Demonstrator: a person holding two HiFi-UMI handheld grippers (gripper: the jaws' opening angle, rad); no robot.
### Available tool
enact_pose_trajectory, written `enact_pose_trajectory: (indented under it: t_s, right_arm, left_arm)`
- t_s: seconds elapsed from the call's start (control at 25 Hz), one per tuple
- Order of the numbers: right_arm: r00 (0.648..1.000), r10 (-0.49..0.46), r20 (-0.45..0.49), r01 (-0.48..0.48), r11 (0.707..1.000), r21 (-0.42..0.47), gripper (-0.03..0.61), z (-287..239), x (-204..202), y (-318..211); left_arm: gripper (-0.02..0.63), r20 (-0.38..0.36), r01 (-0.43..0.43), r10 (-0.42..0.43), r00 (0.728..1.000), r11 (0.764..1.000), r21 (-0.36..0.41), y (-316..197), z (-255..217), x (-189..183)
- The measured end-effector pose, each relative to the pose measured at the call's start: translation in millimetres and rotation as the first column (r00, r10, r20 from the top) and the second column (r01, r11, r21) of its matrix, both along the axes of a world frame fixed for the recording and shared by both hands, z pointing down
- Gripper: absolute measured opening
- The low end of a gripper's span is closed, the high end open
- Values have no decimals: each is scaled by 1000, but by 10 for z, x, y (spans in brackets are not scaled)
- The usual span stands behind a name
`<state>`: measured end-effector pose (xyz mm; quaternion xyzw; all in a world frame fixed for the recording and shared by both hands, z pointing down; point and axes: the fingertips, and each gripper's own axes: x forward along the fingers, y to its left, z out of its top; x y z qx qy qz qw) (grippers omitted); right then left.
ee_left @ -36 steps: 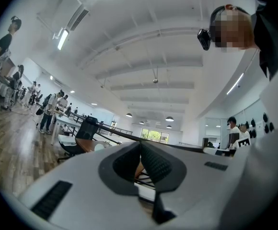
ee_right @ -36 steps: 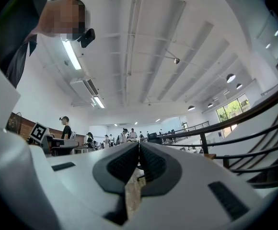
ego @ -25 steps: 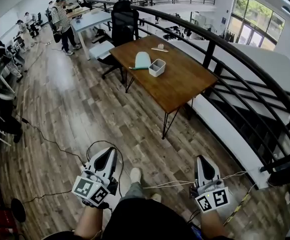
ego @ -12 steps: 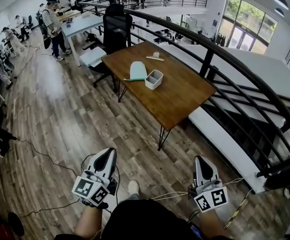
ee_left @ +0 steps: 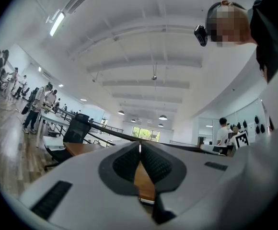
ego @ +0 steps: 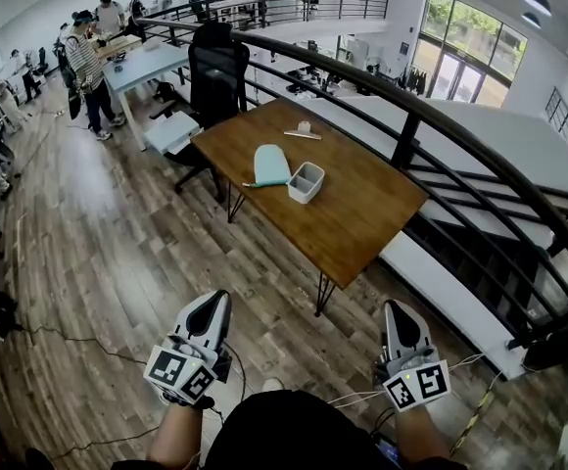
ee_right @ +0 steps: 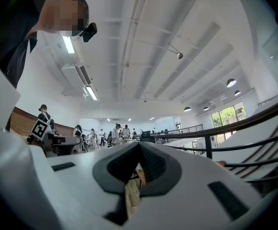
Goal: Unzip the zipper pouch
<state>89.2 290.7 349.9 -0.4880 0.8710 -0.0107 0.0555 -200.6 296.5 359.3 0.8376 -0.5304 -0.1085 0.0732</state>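
**Both jaws shut, pouch well ahead on counter**

Left hand-held gripper [ego: 214,304]: jaws together, nothing between them. Right hand-held gripper [ego: 398,313]: the same, empty. Both are held low over the wood-plank floor [ego: 118,253]. Pale teal zipper pouch [ego: 271,164] lies flat on the brown wooden counter [ego: 362,204], just beside a small white rectangular bin [ego: 307,181], well apart from both grippers.

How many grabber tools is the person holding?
2. The white-and-black left gripper is low on the left, the white-and-black right gripper low on the right; none seem hidden.
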Motion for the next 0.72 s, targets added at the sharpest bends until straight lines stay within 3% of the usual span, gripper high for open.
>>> enact_pose_trajectory:
  t_s: [0.4,0.72]
  right_arm:
    - [999,-2,-33,0,999,-40,-3,136,-361,-381]
    - [994,-77,-76,73,996,-56,-3,204,-535,-895]
  left_arm:
    - [14,-14,-1,1,1000,1000,-19,-393,106,-362]
    - [14,-25,56,-57,998,998,-41,-669,131,-603]
